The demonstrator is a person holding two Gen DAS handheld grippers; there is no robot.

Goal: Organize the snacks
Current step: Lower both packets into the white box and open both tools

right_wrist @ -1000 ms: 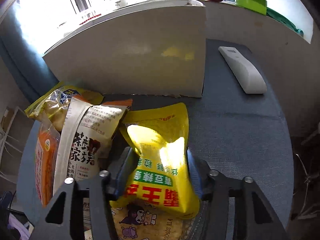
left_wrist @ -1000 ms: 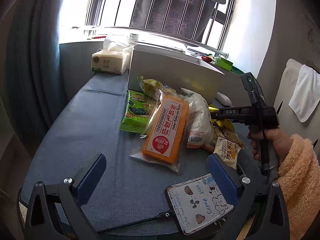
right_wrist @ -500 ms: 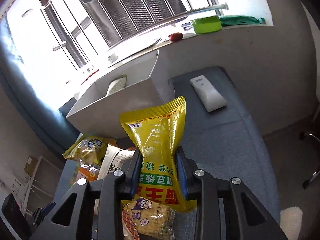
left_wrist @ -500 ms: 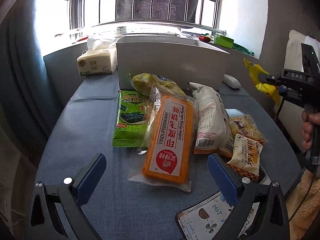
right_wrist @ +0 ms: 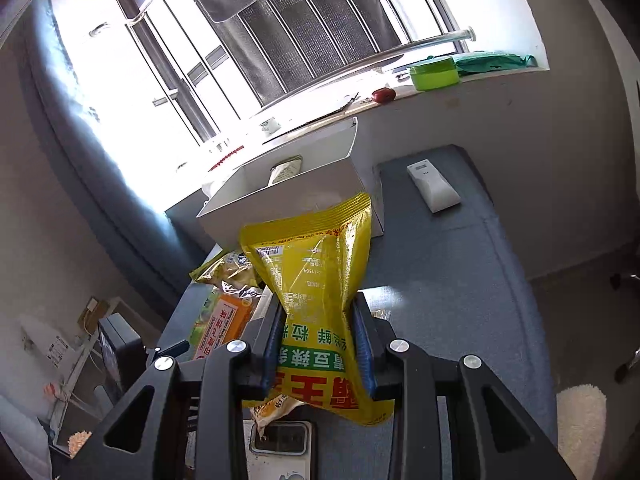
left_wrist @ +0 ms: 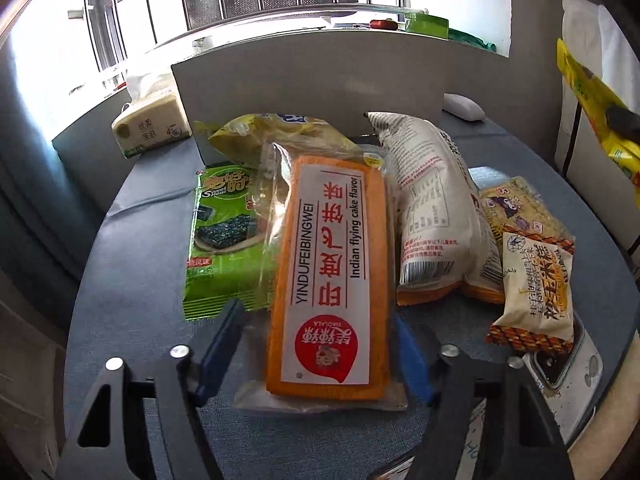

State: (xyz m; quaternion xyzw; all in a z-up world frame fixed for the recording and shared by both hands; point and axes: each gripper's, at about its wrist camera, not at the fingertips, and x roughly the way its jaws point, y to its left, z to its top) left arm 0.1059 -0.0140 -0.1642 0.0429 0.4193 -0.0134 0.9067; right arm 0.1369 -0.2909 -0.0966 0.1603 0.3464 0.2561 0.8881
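We see the left gripper (left_wrist: 318, 356) closing astride the orange cake pack (left_wrist: 330, 280), the right gripper (right_wrist: 319, 350) pinching the yellow bag (right_wrist: 316, 280).

On the round blue fabric-covered table (left_wrist: 132, 280), the orange flat-cake packet in clear wrap (left_wrist: 332, 280) lies centre front, its near end between the left gripper (left_wrist: 316, 356) fingers as the jaws close. Green seaweed packet (left_wrist: 224, 236) just left of it, partly under. White puffed snack bag (left_wrist: 432, 208) on its right; small beige rice-cracker packs (left_wrist: 536, 280) further right. White open storage box (left_wrist: 312, 84) behind the pile. Tissue pack (left_wrist: 152, 128) left of the box, white remote (right_wrist: 434, 186) right of it. Yellow foil snack bag (right_wrist: 316, 280) clamped in the right gripper (right_wrist: 320, 344), above the table, before the box.
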